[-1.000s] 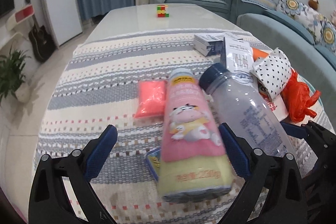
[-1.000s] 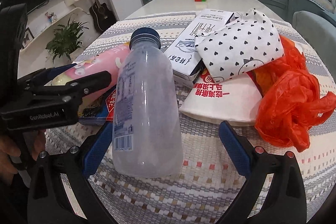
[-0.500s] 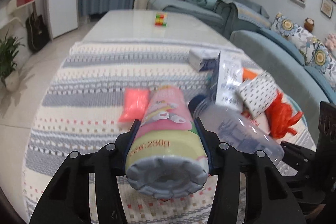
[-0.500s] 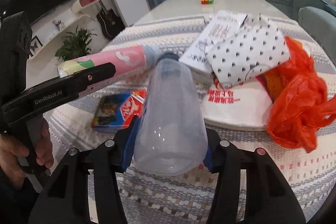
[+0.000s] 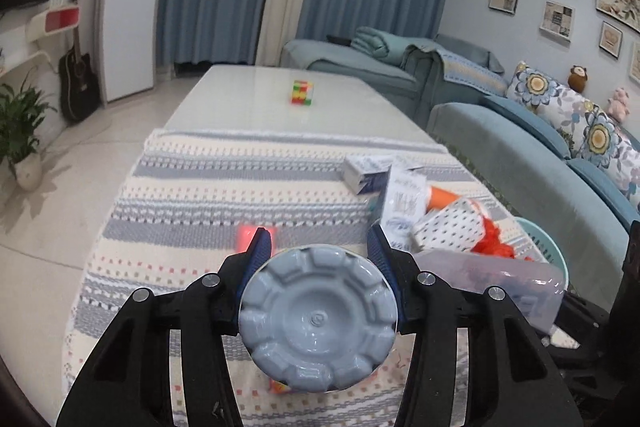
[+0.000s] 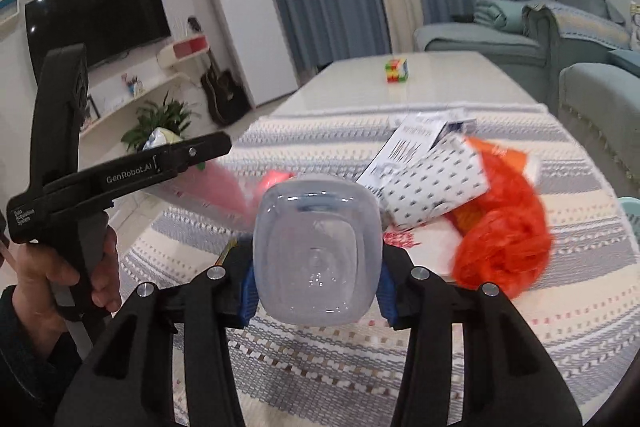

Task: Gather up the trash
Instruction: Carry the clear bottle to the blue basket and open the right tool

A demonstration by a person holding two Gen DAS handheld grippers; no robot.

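Two grippers, left point(image 5: 318, 247) clamping pink bottle point(image 5: 318, 325), right point(image 6: 316, 283) fingers closing on clear bottle point(image 6: 316, 251), striped tablecloth point(image 5: 224, 195), living room

Left gripper point(image 6: 188, 163) arm: "GenRobot.AI"
Left gripper handle block: small white print, partly legible, "Data Acquisition System"
White carton point(image 6: 412, 143): print blurred, unreadable
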